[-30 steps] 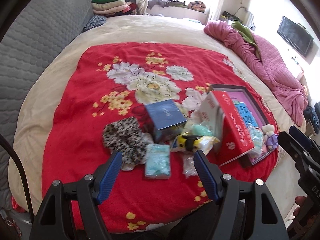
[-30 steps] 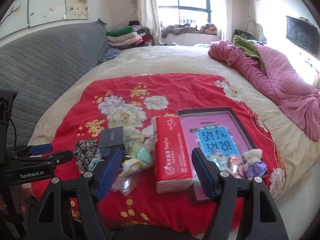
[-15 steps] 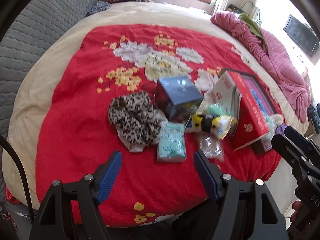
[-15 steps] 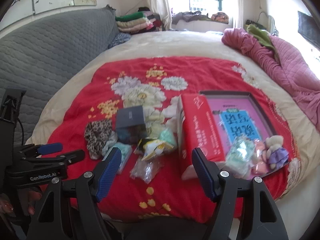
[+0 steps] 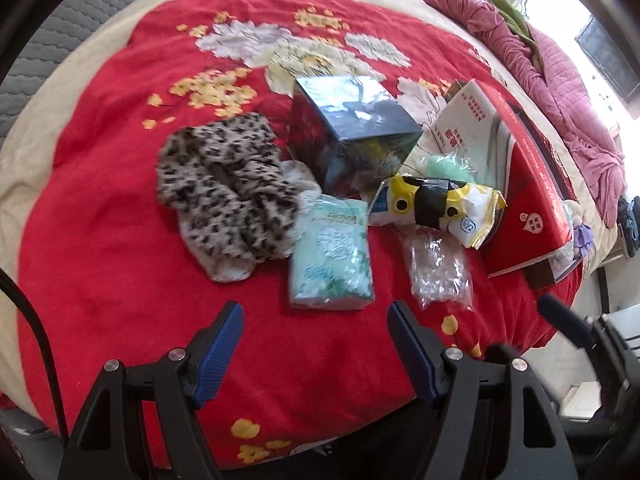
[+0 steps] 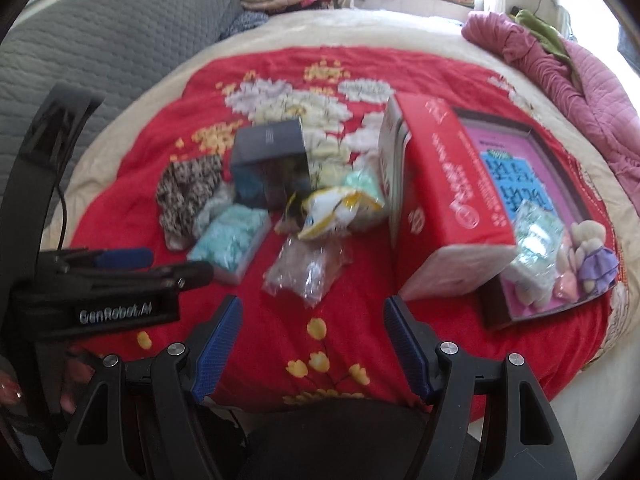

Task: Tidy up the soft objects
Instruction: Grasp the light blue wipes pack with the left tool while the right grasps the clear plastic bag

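Both wrist cameras are looking steeply down, close over the red blanket (image 5: 100, 240), sharing the dark box (image 5: 352, 132) and its clutter.

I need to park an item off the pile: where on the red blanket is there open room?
Free: the red blanket left of the leopard-print cloth, and the near strip between the teal tissue pack and the left gripper. Also the flowered area beyond the dark box. Crowded: from the box to the red tissue box and the tray.
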`<state>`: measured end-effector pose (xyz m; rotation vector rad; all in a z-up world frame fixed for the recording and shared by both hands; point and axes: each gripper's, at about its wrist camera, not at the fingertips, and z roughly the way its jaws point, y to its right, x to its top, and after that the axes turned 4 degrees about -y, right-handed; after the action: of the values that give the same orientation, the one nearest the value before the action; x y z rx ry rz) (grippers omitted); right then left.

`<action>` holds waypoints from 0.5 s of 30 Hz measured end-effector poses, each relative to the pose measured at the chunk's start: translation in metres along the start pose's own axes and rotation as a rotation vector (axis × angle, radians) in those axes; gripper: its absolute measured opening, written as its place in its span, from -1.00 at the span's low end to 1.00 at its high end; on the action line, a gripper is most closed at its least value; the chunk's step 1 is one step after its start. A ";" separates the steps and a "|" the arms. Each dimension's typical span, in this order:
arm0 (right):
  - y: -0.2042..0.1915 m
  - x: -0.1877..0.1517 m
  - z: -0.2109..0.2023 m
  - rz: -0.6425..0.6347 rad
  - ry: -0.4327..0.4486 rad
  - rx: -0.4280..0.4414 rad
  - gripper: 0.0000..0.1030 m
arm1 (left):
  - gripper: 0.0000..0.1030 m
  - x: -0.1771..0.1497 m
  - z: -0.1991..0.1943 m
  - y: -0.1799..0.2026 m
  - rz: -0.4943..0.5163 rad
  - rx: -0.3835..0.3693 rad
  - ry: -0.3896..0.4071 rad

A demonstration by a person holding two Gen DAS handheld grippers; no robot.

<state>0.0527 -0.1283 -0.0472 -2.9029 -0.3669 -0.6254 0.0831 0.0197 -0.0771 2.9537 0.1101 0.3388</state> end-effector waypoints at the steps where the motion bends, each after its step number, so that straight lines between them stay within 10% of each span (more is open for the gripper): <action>1: -0.001 0.000 0.003 -0.002 -0.005 -0.002 0.43 | 0.43 0.004 0.004 0.002 -0.001 0.000 -0.007; 15: -0.007 0.011 0.046 -0.015 -0.023 -0.056 0.43 | 0.42 0.032 0.036 0.009 -0.009 -0.046 -0.068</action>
<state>0.0780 -0.1104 -0.0836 -2.9660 -0.3798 -0.6144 0.1228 0.0083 -0.1034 2.9149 0.1063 0.2359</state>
